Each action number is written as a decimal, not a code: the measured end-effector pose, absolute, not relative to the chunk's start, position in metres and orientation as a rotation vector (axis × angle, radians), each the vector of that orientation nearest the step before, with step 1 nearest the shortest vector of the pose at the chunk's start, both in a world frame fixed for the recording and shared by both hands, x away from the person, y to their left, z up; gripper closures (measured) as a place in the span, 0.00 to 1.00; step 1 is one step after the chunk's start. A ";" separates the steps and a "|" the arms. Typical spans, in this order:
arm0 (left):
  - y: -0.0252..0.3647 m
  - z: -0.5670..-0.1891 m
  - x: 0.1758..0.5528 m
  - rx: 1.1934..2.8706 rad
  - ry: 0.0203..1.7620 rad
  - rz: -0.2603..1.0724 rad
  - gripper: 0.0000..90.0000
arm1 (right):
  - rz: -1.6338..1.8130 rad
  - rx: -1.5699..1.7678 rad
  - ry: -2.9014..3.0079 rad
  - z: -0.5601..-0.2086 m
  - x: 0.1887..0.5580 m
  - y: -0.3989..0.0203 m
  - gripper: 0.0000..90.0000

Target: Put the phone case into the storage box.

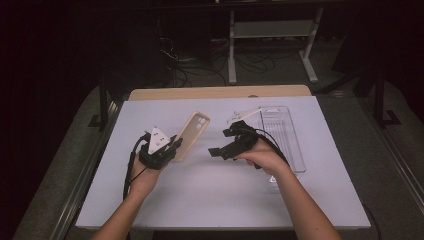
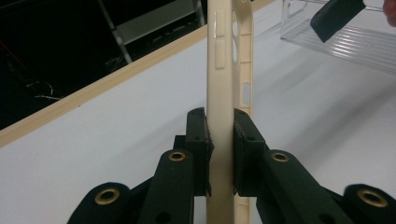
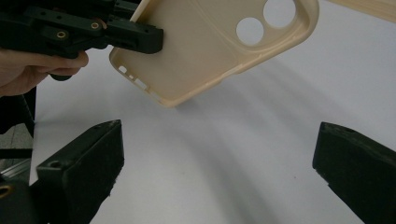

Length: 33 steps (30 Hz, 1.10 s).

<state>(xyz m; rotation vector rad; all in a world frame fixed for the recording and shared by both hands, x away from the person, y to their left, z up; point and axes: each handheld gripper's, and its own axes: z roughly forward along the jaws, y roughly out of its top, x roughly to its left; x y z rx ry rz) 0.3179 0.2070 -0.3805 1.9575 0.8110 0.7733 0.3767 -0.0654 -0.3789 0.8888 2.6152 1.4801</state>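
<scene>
gripper [image 1: 176,146]: black, brass screws | top plate: grey, three-cornered | cable: black | forearms: sleeveless

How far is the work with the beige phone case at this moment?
Done: the left gripper has the beige soft phone case clamped by one edge, lifted off the white table. In hand: the right gripper faces it, open, holding nothing. Left: probably taking it over; the clear plastic tray has no case in it.

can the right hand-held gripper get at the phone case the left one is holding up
Probably yes: the right hand-held gripper stands open and faces the beige phone case, with bare white table between; the left hand-held gripper clamps one end.
</scene>
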 end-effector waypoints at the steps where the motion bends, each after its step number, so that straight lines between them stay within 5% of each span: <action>1: 0.207 -0.380 0.318 1.954 0.812 0.777 0.88 | 1.477 0.881 2.614 -0.380 0.377 -0.064 0.02; 33: 0.193 -0.386 0.313 1.933 0.826 0.786 0.88 | 1.706 1.188 2.497 -0.400 0.379 -0.061 0.00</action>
